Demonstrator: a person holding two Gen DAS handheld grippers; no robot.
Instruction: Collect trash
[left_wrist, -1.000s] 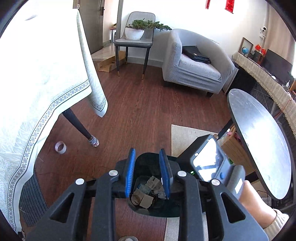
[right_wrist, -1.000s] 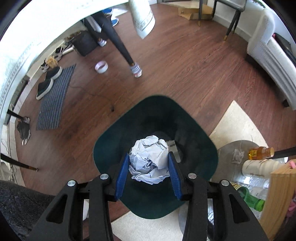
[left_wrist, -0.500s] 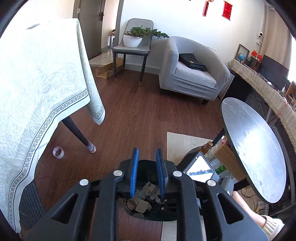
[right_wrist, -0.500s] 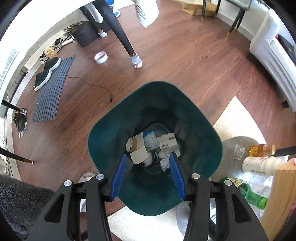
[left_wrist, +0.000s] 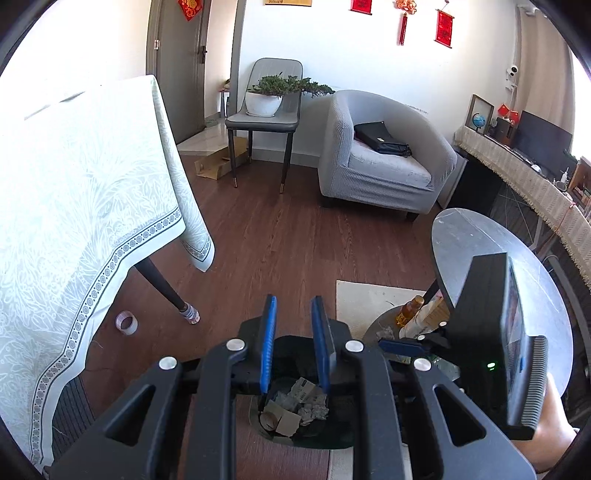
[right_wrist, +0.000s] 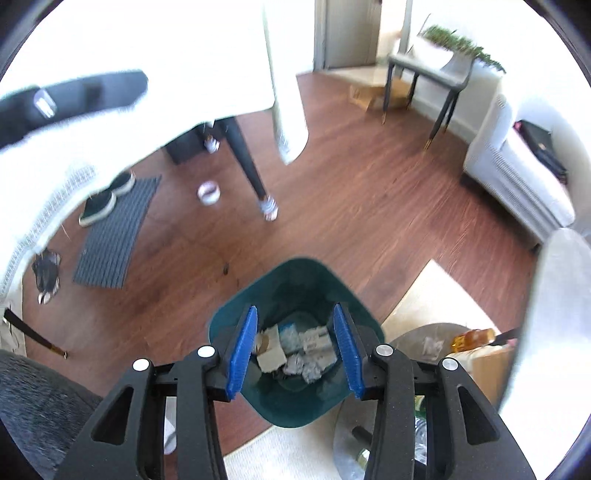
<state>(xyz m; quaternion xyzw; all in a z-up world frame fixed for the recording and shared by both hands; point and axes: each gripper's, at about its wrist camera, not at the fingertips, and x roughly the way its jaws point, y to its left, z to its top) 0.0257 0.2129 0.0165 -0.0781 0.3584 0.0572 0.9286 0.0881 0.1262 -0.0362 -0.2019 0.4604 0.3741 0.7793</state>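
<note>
Dark wood flooring (right_wrist: 369, 206) runs through a living room, and everything is placed here against the green trash bin (right_wrist: 236, 314) that stands on it at the edge of a pale rug (right_wrist: 439, 295). Largest, up and to the left of the bin, is a table under a white patterned cloth (left_wrist: 74, 206), one dark leg (right_wrist: 245, 155) coming down to the floor short of the bin. Far beyond the bin, against the wall, sit a grey armchair (left_wrist: 384, 173) with a black bag on its seat and, left of it, a grey chair (left_wrist: 267, 118) bearing a potted plant. Right of the bin is a round dark side table (left_wrist: 480, 251), with bottles and a carton crowded under its edge, just beside the bin. Left of the bin lies a grey floor mat (right_wrist: 114, 236) with dark shoes at its far end, and a roll of tape (right_wrist: 208, 192) rests near the table leg. Inside the bin, crumpled paper, torn cardboard and small packets (right_wrist: 295, 350) lie at the bottom. The right gripper (right_wrist: 295, 350) hangs above the bin's mouth, its jaws closing with nothing between them, the trash showing far below in the gap. The left gripper (left_wrist: 293, 347) is also above the bin, blue pads drawn close together and clasping nothing.
</note>
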